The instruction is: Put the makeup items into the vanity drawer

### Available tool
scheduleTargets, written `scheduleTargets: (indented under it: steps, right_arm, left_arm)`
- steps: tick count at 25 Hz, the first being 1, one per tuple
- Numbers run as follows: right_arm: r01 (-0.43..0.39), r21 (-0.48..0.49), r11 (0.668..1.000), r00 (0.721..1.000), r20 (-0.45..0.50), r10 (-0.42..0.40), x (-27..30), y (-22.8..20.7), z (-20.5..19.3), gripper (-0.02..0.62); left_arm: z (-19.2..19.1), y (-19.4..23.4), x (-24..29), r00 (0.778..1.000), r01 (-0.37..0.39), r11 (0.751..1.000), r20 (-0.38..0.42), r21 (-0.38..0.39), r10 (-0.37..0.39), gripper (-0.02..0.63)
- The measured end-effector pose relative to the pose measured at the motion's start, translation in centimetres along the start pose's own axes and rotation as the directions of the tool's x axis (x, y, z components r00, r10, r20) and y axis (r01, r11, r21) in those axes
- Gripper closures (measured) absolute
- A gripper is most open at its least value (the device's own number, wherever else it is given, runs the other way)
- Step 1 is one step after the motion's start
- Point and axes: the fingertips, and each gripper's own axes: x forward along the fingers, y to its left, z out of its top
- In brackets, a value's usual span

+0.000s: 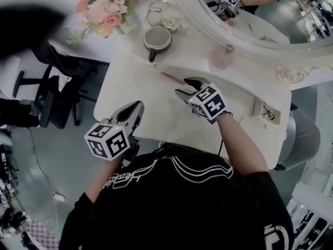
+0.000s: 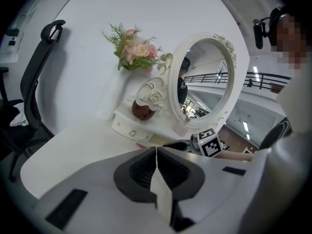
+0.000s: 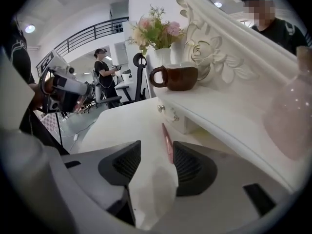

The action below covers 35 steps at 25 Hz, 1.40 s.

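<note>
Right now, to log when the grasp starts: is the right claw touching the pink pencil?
Cannot tell. In the right gripper view the pink pencil lies between the right claw's open jaws, close beside one pad; neither contact nor gap shows plainly.

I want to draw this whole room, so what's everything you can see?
table: one, white, in the middle
mirror: one, white-framed, back of table
flowers: one bunch, pink, left of mirror
mug: one, brown, shelf under mirror
bottle: one, pink, same shelf
pencil: one, pinkish, lying on table
chair: one, black, left of table
left hand-held gripper: one, white and black, shut, empty
right hand-held gripper: one, white and black, open around pencil
</note>
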Motion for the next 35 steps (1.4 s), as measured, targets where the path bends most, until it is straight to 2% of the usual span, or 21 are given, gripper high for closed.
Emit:
scheduleTargets:
  steps: [3,9,15,18,25,35]
  right_arm:
    - [0.023,-0.026,0.999,0.999,-0.027,-0.023,1.9,-0.5,0.1,0.371]
    - [0.043,-0.010,0.999,0.996,-0.077,-0.044,4.4,-1.7,-0.5,0.373]
    - [0.074,0.009,0.997,0.992,-0.107,-0.073,5.2,-2.6,-0.8,0.422]
    - [0.072,-0.001,0.997,0.992,-0.109,-0.071,5.1,-2.6,-0.6,0.434]
    - [0.065,-0.015,0.998,0.991,-0.114,-0.066,5.3,-1.9,-0.8,0.518]
    - [0.054,0.025,0.998,0.994,-0.094,-0.052,4.8,-1.7,-0.4,0.520]
  left_arm:
    - [0.3,1.7,-0.4,1.000,-0.012,1.000,0.000,-0.011,0.012,0.578]
    - [0.4,3.6,-0.7,1.000,-0.015,1.000,-0.008,-0.022,0.015,0.578]
    - [0.2,4.8,-0.6,1.000,-0.010,0.999,-0.018,-0.034,0.009,0.578]
    - [0.3,5.0,-0.6,1.000,-0.008,0.999,-0.018,-0.038,0.008,0.578]
    - [0.5,5.3,-0.5,1.000,-0.004,0.999,-0.014,-0.037,0.003,0.578]
    - [0.7,4.3,-0.3,1.000,0.004,1.000,-0.020,-0.022,-0.005,0.578]
